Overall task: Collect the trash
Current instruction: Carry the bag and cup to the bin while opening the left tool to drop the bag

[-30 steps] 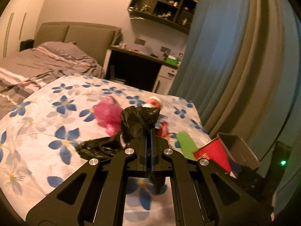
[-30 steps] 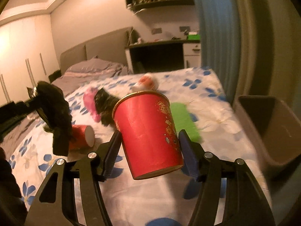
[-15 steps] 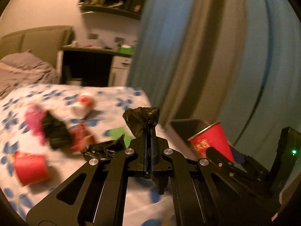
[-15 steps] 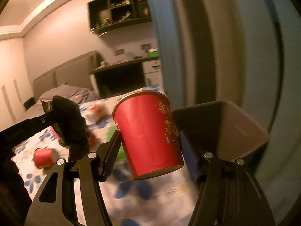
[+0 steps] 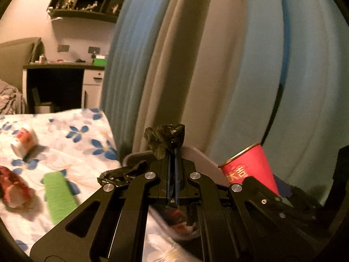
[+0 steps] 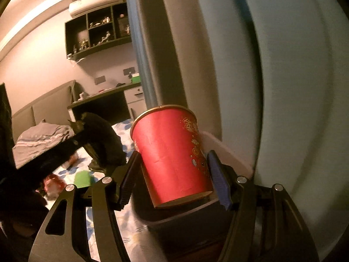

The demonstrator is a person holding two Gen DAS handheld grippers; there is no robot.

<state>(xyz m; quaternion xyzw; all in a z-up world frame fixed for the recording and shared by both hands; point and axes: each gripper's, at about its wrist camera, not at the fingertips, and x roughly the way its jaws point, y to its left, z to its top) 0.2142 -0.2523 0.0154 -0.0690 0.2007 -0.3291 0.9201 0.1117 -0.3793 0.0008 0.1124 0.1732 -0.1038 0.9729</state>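
Both grippers, left [image 5: 173,152] clamped on black plastic bag [image 5: 166,138], right [image 6: 172,168] on red paper cup [image 6: 172,155], have been swung from the bed [image 5: 65,152] to above the bin [image 6: 218,214], ready for dropping.

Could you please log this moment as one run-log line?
left gripper: shut on black bag | right gripper: shut on red cup | bin below

Black linkage arms, silver screws, blue-edged jaws.
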